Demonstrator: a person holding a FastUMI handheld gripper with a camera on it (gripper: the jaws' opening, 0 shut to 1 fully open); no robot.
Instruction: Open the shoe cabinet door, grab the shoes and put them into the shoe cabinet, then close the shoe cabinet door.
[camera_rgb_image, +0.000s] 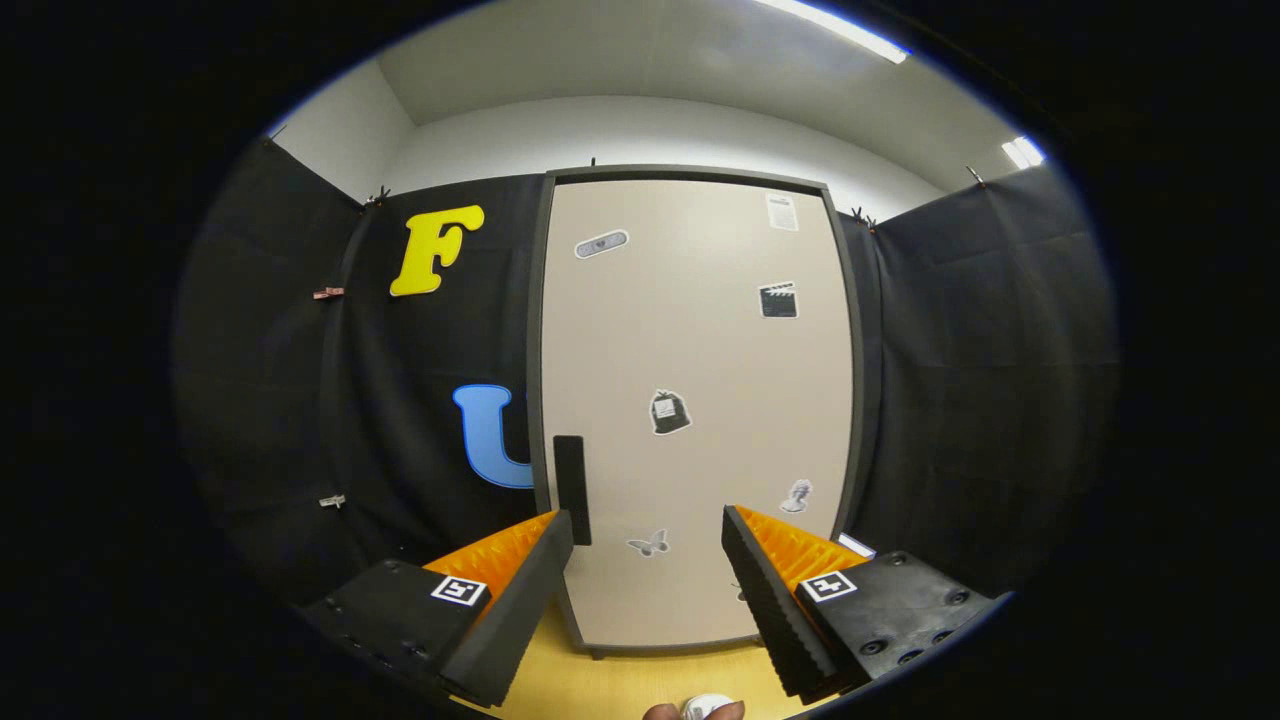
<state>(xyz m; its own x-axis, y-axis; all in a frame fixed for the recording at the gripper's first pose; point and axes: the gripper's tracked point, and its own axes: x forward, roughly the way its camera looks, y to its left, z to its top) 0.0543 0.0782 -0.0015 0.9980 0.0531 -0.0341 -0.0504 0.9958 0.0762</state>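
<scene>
A tall beige shoe cabinet (690, 400) with a dark frame stands straight ahead, its door closed and dotted with several small stickers. A black vertical handle (571, 488) sits near the door's lower left edge, just beyond my left fingertip. My gripper (648, 530) is open, fingers spread wide, nothing between them, still short of the door. A bit of a white shoe (706, 706) shows on the floor below and between the fingers, with a person's fingertips (662, 712) beside it.
Black cloth walls flank the cabinet on both sides, close to its frame. A yellowish wooden floor (620, 680) runs from the cabinet's base toward me. White ceiling with strip lights above.
</scene>
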